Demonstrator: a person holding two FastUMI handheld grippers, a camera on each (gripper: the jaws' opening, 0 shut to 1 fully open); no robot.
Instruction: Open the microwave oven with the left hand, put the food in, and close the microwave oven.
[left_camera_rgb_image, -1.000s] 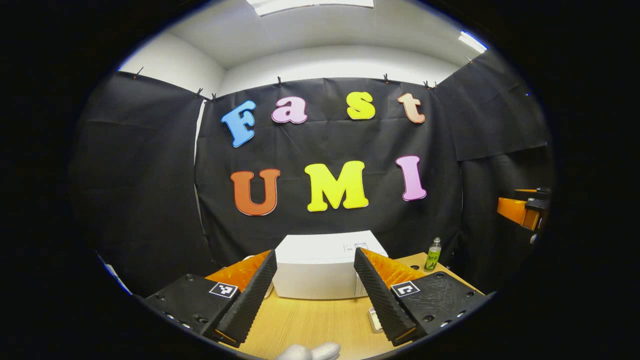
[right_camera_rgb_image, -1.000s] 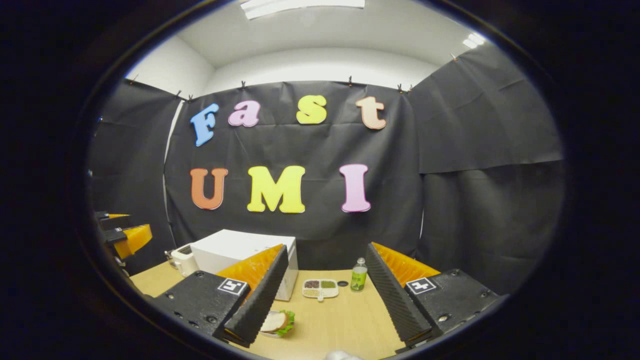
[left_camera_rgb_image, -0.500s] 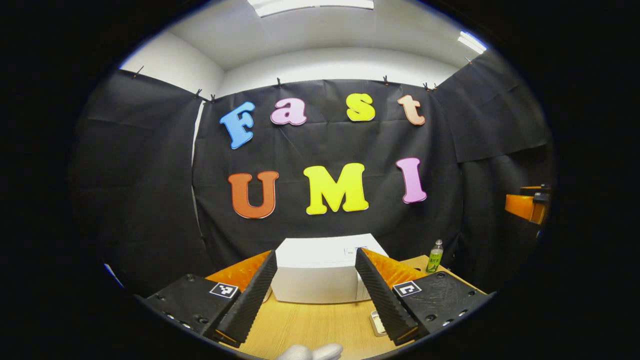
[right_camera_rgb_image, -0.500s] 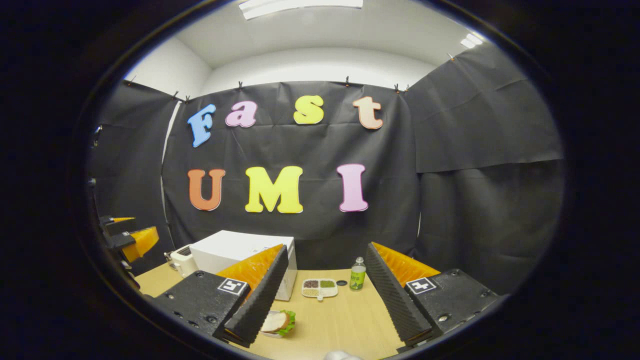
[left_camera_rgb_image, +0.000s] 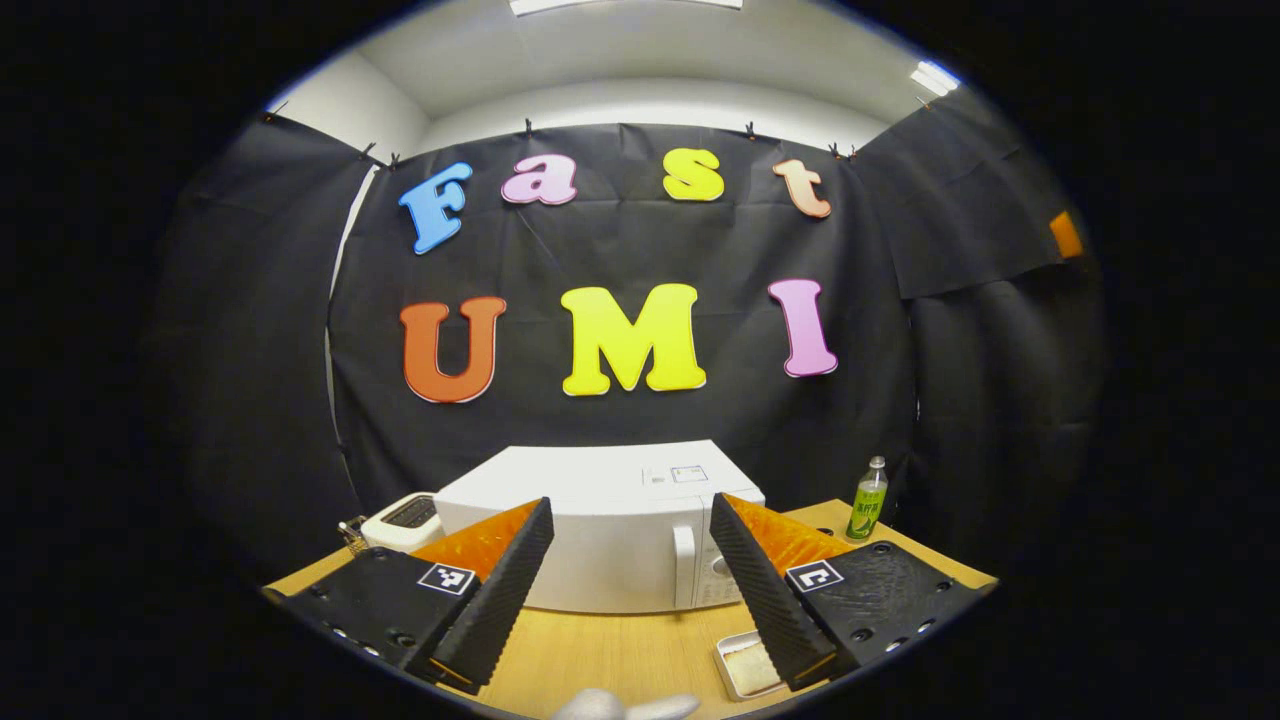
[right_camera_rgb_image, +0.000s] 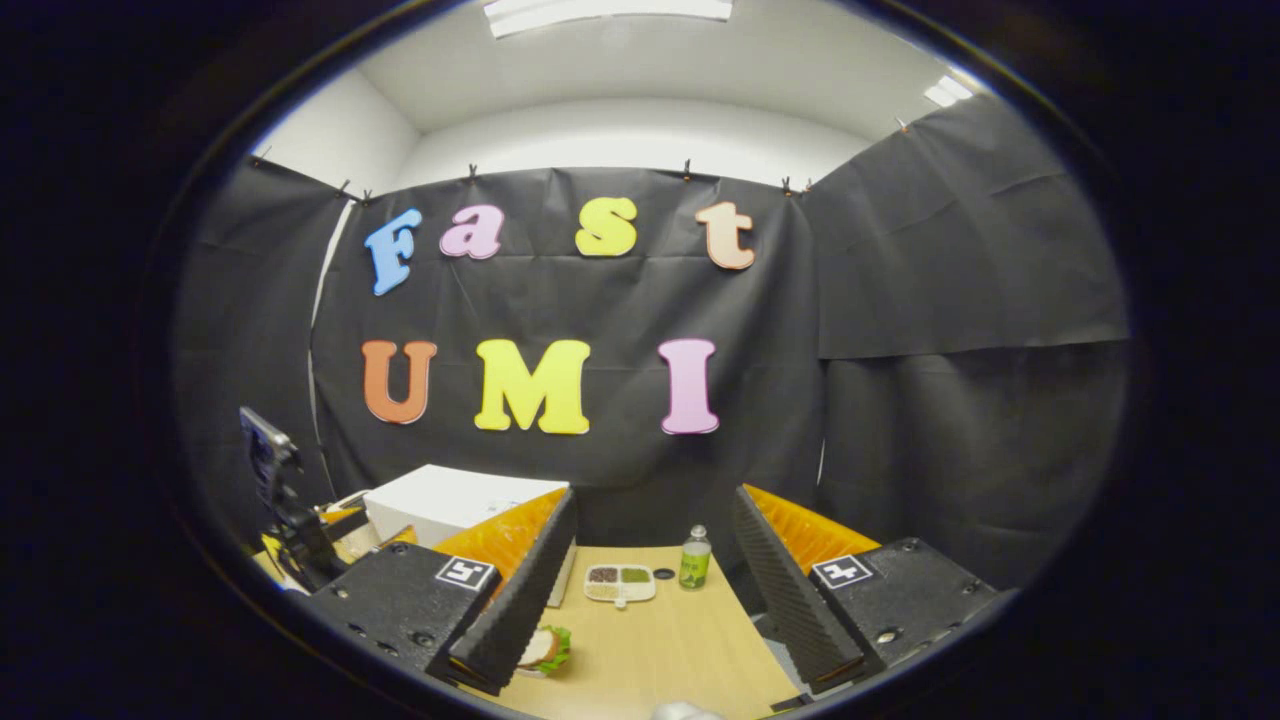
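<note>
Left tool (left_camera_rgb_image: 630, 590) sits at the bottom of the left gripper view, fingers spread wide with nothing between them. Just past it on the wooden table (left_camera_rgb_image: 610, 650), lower middle, the white microwave (left_camera_rgb_image: 600, 530) has its door shut and its handle (left_camera_rgb_image: 684, 565) toward the right. A small tray (left_camera_rgb_image: 742, 668) lies at lower right, a green bottle (left_camera_rgb_image: 866, 500) further back.

In the right gripper view the right tool (right_camera_rgb_image: 650, 590) is also released and empty. The sandwich (right_camera_rgb_image: 545, 648) sits low by its left finger, a compartment dish (right_camera_rgb_image: 620, 583) beyond it.
</note>
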